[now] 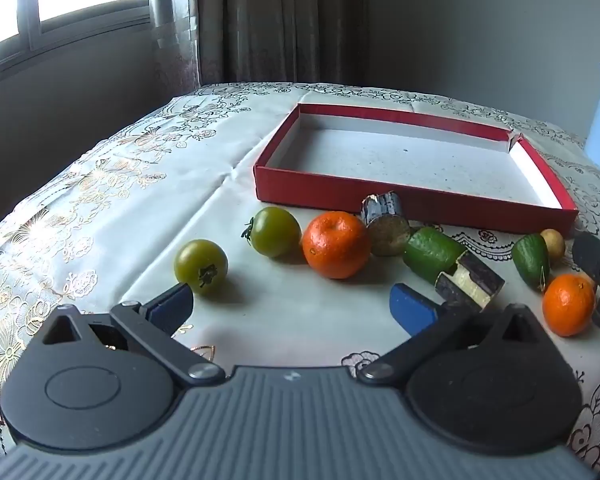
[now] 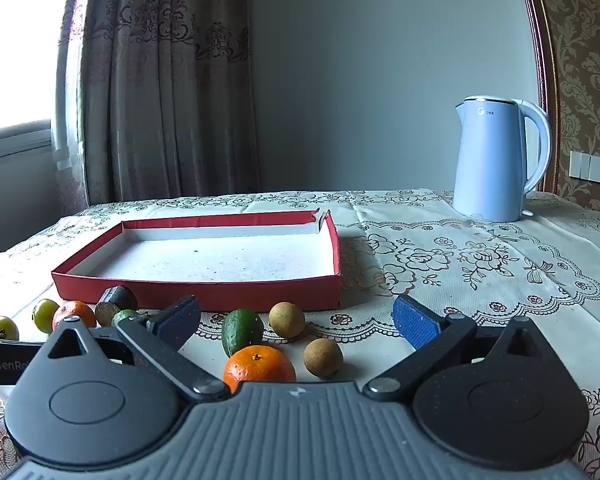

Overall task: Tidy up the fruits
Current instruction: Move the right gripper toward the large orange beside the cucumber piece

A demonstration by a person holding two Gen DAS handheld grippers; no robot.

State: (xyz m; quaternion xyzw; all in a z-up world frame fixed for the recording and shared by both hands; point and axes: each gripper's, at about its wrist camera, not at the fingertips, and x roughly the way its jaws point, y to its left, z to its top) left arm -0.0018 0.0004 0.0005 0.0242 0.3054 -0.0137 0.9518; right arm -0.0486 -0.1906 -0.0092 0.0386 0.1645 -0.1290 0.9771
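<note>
Nothing done yet: red box on the worktop empty, all fruit loose along its near side. Left claw and right claw both wide, holding nothing.

Left wrist view sits low and close over the table, tilted down; right wrist view flatter, more wall visible; both share the red box at 12 o'clock
</note>
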